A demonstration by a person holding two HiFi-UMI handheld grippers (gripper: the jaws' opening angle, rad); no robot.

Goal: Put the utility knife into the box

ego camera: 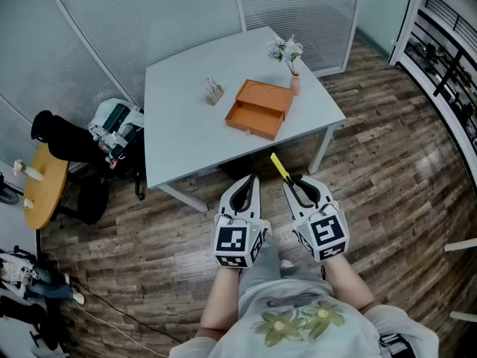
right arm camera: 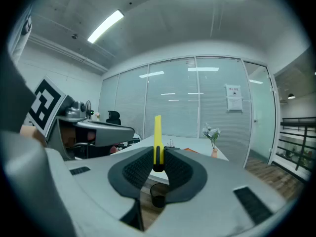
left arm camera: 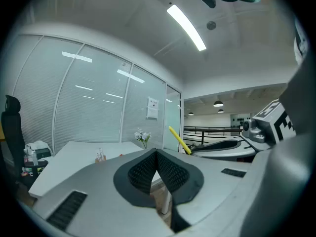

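The yellow utility knife (ego camera: 279,167) sticks out forward from my right gripper (ego camera: 288,180), which is shut on its rear end. In the right gripper view the knife (right arm camera: 157,141) stands upright between the dark pads (right arm camera: 174,169). The orange box (ego camera: 261,109) lies open on the white table (ego camera: 179,133), well ahead of both grippers. My left gripper (ego camera: 253,179) is held beside the right one, over the wooden floor in front of the table. It is shut, with nothing in it. In the left gripper view its pads (left arm camera: 143,172) meet, and the knife (left arm camera: 177,139) shows to the right.
A small vase of flowers (ego camera: 291,64) stands just right of the box, and a little holder (ego camera: 215,92) just left of it. A black office chair (ego camera: 71,144) and a round wooden table (ego camera: 41,185) are at the left. Glass partitions close off the back.
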